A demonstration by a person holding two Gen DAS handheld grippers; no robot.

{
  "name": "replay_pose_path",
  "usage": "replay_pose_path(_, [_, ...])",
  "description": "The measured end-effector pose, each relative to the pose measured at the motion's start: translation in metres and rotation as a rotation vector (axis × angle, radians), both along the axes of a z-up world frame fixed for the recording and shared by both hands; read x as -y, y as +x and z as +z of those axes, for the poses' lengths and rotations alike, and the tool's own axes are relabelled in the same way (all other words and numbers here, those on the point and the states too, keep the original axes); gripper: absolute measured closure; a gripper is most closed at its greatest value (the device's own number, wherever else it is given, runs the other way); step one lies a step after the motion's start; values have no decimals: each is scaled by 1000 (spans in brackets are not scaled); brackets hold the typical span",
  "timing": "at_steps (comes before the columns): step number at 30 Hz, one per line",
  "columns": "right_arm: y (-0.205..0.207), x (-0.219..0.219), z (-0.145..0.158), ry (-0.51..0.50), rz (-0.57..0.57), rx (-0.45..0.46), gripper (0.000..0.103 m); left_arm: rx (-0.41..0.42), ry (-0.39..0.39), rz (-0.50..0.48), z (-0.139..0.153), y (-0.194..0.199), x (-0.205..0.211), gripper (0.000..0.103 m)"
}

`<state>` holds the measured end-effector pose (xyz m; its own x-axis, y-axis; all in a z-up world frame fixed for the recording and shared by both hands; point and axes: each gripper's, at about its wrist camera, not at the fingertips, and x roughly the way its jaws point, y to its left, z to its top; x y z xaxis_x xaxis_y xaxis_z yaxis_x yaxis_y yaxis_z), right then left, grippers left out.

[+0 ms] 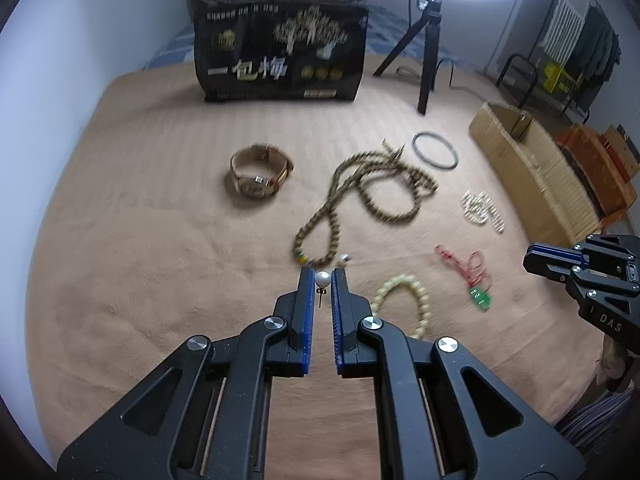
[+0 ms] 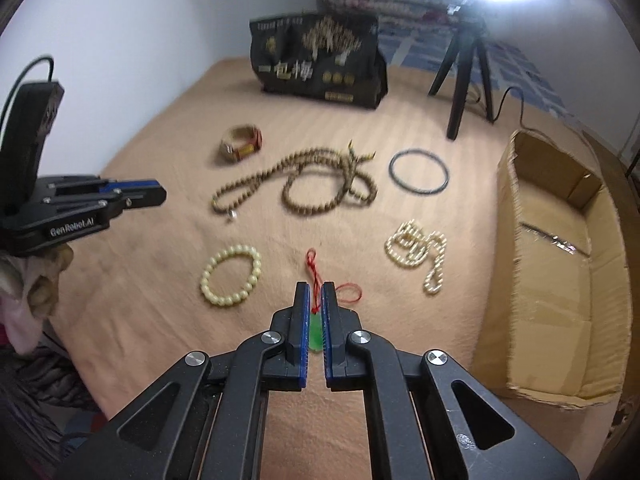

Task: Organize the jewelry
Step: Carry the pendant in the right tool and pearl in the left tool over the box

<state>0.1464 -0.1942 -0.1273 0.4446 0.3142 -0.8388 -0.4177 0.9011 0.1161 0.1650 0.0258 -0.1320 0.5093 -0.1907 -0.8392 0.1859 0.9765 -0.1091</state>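
My left gripper (image 1: pixel 322 278) is shut on a pearl earring (image 1: pixel 322 279), its pin hanging down, held above the tan blanket. A second pearl earring (image 1: pixel 345 257) lies by the long brown bead necklace (image 1: pixel 360 196). My right gripper (image 2: pixel 315 292) straddles a green jade pendant (image 2: pixel 315 334) on a red cord (image 2: pixel 316 276); its jaws are narrowly apart and I cannot tell if they grip it. Also on the blanket are a cream bead bracelet (image 2: pixel 231 274), a small pearl strand (image 2: pixel 418 250), a dark thin bangle (image 2: pixel 419 171) and a watch (image 1: pixel 258 176).
An open cardboard box (image 2: pixel 560 264) lies at the right edge of the blanket. A black printed bag (image 2: pixel 320 64) and a ring-light tripod (image 2: pixel 464 76) stand at the back. A white wall bounds the left side.
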Motion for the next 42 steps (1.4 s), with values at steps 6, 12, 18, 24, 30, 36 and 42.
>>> replay_pose_path(6, [-4, 18, 29, 49, -29, 48, 99, 50, -29, -24, 21, -9, 20, 97])
replay_pose_path(12, [-1, 6, -13, -4, 25, -67, 86, 51, -41, -35, 25, -14, 33, 97])
replay_pose_path(18, [4, -7, -54, -90, 65, -136, 66, 58, -46, -23, 26, -14, 31, 97])
replay_pose_path(24, [15, -15, -69, -125, 69, -161, 67, 46, -41, -6, 22, -11, 21, 97])
replay_pose_path(30, [16, -19, -66, -115, 68, -163, 89, 47, -43, 12, 22, -8, 14, 97])
replay_pose_path(36, [10, -10, -32, -63, 47, -91, 89, 71, -54, 2, 32, -7, 22, 97])
replay_pose_path(42, [8, 8, 13, -14, 3, 10, 89, 99, -80, -36, 45, -6, 49, 97])
